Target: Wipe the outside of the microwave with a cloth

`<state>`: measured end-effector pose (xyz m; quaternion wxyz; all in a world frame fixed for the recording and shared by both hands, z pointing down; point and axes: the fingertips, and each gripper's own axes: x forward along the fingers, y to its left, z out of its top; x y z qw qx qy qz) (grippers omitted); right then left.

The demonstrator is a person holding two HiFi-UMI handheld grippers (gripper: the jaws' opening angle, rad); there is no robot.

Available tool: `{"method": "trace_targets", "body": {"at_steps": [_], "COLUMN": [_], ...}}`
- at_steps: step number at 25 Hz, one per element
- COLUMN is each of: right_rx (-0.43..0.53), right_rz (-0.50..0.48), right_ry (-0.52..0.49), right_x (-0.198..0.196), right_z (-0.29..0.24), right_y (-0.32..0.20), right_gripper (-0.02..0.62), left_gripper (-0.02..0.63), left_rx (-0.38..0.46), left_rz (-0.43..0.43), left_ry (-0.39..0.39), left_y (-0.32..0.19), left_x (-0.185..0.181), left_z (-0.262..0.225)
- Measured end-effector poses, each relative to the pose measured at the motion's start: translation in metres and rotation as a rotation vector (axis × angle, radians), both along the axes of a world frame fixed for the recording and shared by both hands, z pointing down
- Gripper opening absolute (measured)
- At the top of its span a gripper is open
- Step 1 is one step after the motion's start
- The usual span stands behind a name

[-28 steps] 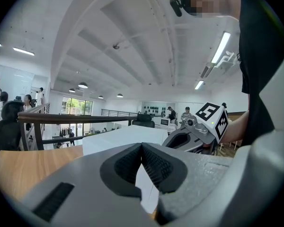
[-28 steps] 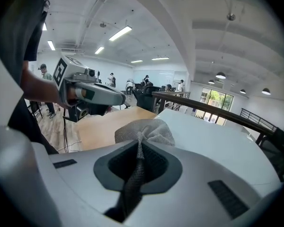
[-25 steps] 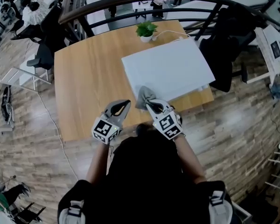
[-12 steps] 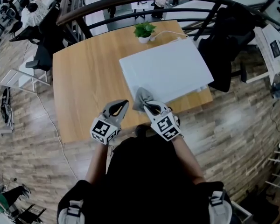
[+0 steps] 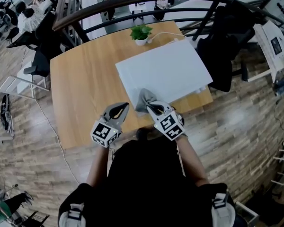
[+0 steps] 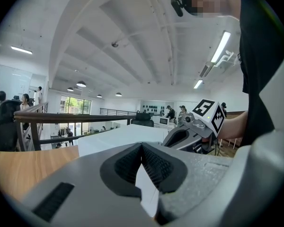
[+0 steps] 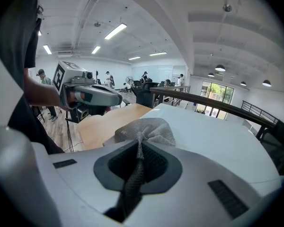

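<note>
Two claws sit side by side at the near edge of the wooden bench (image 5: 83, 86), each held in one of the person's hands. The right claw (image 5: 149, 106) is pressed together on a grey mesh cloth (image 5: 144, 98). In the right gripper view a twisted strand of the fabric runs down between the ribbed pads, and the rest bunches up in a loose mound just past the claw tips. That mound rests on the top of the white microwave (image 5: 165, 70), at the corner nearest the right claw, and the claw tips are at the microwave's near edge. From there the flat white top stretches away ahead of the claw and to its right.

The left claw (image 5: 126, 105) is just to the left of the right one, close to it but not touching. Its tips meet with nothing between them; the left gripper view shows only a thin pale gap lower down between the pads. It points towards the microwave's near left corner and touches neither the microwave nor the cloth.

Beyond the microwave, on the far side from both claws, a small potted plant (image 5: 141, 32) stands on the bench, with a white cable (image 5: 163, 36) running past it. A dark curved railing (image 5: 132, 3) runs behind the bench.
</note>
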<state>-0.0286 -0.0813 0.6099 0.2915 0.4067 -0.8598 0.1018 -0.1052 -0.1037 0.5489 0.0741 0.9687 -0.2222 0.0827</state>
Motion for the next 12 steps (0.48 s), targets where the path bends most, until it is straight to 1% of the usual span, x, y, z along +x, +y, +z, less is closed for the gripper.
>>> {"method": "trace_targets", "body": {"at_steps": [12], "right_rx": [-0.050], "right_rz": [0.040], "right_ry": [0.075], "right_x": [0.054], "right_z": [0.001], "right_y": [-0.013], "right_gripper": [0.012], "left_gripper": [0.003], "left_rx": [0.011], "left_rz": [0.014], "left_ry": [0.013], "left_y": [-0.003], "left_x": [0.019], "left_z": [-0.008]}}
